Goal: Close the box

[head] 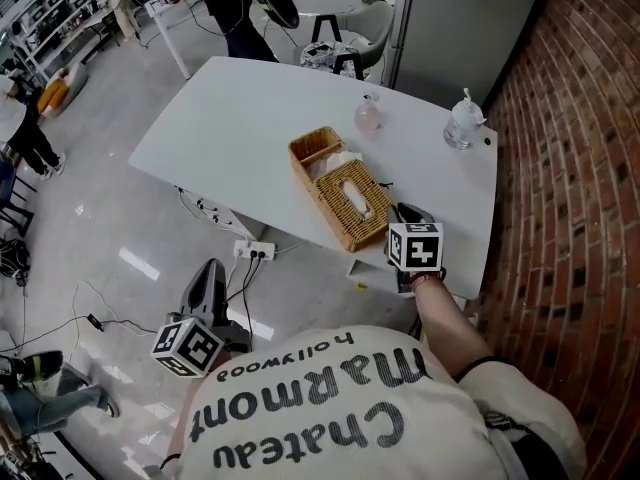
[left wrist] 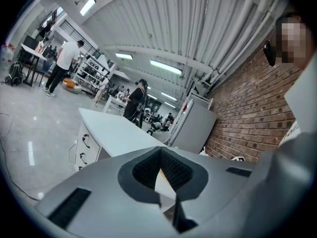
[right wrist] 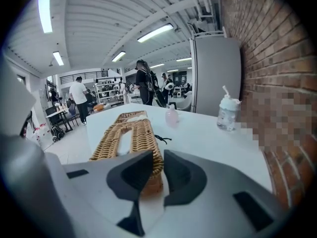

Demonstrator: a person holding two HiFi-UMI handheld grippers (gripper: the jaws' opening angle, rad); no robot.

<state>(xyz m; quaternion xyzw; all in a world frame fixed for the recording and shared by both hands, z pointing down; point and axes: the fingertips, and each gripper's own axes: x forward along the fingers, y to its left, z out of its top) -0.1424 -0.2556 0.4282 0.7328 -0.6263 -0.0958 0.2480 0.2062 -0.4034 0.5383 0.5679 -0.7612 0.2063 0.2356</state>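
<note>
right gripper view: the right gripper [right wrist: 157, 171] has its jaws drawn narrow and pinched on the near end of the wicker lid [right wrist: 146, 133], the weave filling the gap between them. from the head view that gripper [head: 401, 216] sits at the box's near corner, by the table's near edge. the box [head: 302, 168] lies on the white table [head: 230, 128], long side running away from the person. the lid covers its near part, while the far end stands uncovered with white tissue [head: 341, 158] showing. a black cord [right wrist: 161, 139] lies just right of the box. a small pink bottle [head: 368, 116] stands beyond the box, and a clear pump bottle [head: 463, 126] stands well to the box's right, near the brick wall [head: 580, 168]. the left gripper [left wrist: 159, 157] has its jaws together with nothing between them. it hangs well apart from the box, off the table and low at the person's left side [head: 208, 286]. a power strip [head: 253, 251] lies on the floor under the table, on the box's near side.
</note>
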